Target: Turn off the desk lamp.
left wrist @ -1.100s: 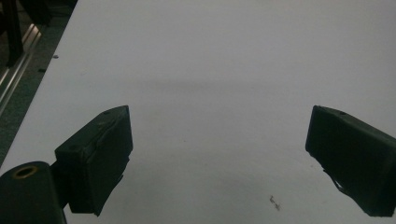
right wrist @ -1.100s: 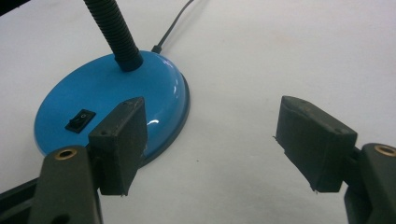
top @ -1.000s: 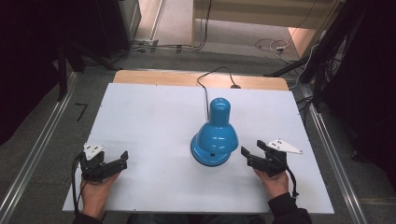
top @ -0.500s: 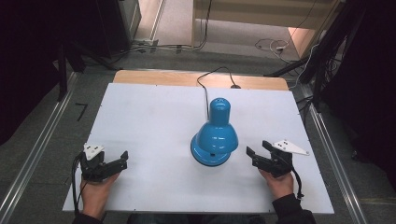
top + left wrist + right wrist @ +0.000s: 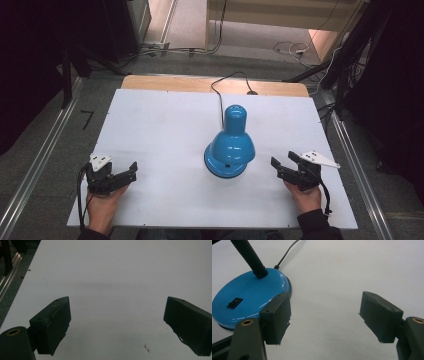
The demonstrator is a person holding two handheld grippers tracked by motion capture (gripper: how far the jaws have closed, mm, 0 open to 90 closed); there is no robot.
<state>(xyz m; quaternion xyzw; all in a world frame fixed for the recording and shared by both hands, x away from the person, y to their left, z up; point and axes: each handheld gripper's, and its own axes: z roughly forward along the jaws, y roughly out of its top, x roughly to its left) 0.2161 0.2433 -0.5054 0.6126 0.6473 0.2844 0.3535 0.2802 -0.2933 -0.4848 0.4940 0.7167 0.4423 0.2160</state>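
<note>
Compared with one second ago, we are seeing the right gripper [image 5: 282, 166] sitting a little lower and farther right on the table [image 5: 160, 125], so it has drawn slightly away from the blue desk lamp [image 5: 231, 145]. The left gripper [image 5: 129, 172] is staying where it was, near the front left corner, and the lamp has not moved.

We are counting two grippers, two hands, one lamp and one black cord [image 5: 220, 92].

Nearest to us, each hand is holding its gripper low over the white surface. In the left gripper view we are looking at jaws spread wide apart with nothing between them, only bare table [image 5: 120, 277] and a tiny dark speck [image 5: 147, 348] on it. In the right gripper view the right gripper [image 5: 324, 317] is also standing wide open and holding nothing.

Farther off, the lamp is standing in the middle of the table, a bit right of centre, near the right gripper but not touching it. The high view is giving us the blue shade from above. The right gripper view is giving us what the shade covers there: the round blue base [image 5: 249, 297], a small black switch [image 5: 234, 303] on it, and the black ribbed neck [image 5: 249, 256] rising from it. Farthest, the cord is running from the lamp to the wooden far edge [image 5: 175, 83].
</note>
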